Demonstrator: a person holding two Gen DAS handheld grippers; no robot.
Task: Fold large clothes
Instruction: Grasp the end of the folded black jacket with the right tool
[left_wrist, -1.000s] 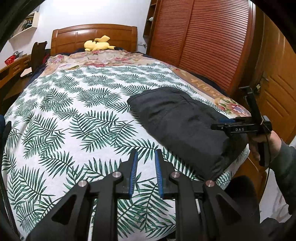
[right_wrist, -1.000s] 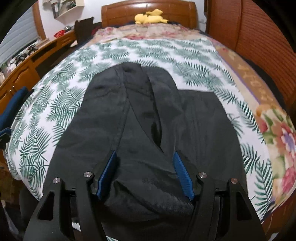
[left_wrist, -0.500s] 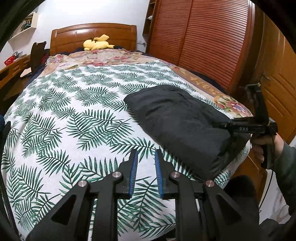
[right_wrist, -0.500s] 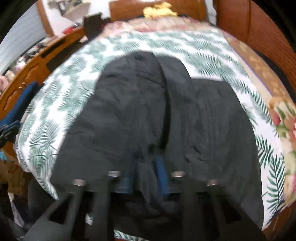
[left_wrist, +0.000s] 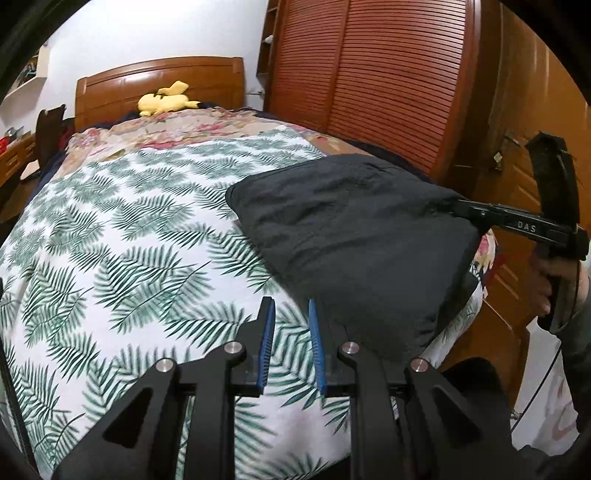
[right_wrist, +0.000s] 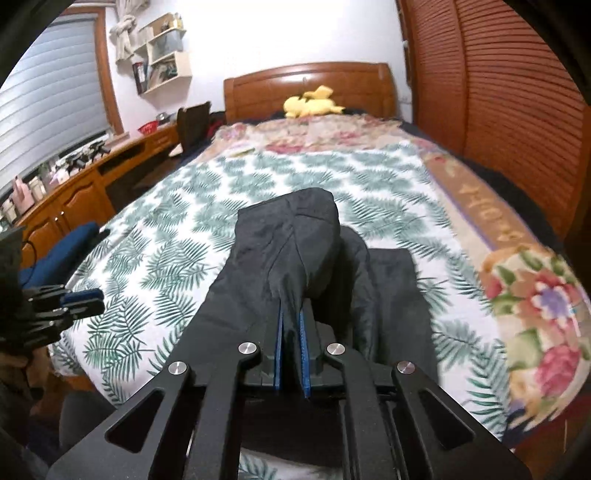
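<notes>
Right gripper (right_wrist: 291, 314): blue pads drawn together on a pinch of the dark garment (right_wrist: 295, 251), cloth caught between them. Fabric tents up from the pinch into a ridge; the part beyond lies on the bedspread. Seen from the left wrist, the same gripper (left_wrist: 461, 208) bites the garment's (left_wrist: 351, 236) near right edge, which rides clear of the bed there, and a hand (left_wrist: 554, 280) grips its handle.

Left gripper (left_wrist: 290, 321): pads parted by a narrow gap, nothing between them, only bedspread showing through. It hovers over the palm-leaf bedspread (left_wrist: 122, 258) just left of the garment's near corner, not touching the cloth. From the right wrist it shows at the left edge (right_wrist: 88, 299), beside the bed.

Garment: black, folded into a bulky slab, on the right near part of the bed, its lower edge overhanging the foot.

Farther out: floral blanket (right_wrist: 332, 136) across the pillow end, yellow plush toy (right_wrist: 312, 103) against the wooden headboard (right_wrist: 306, 85), slatted wardrobe doors (left_wrist: 399, 74) to the right, desk (right_wrist: 74, 184) to the left.
</notes>
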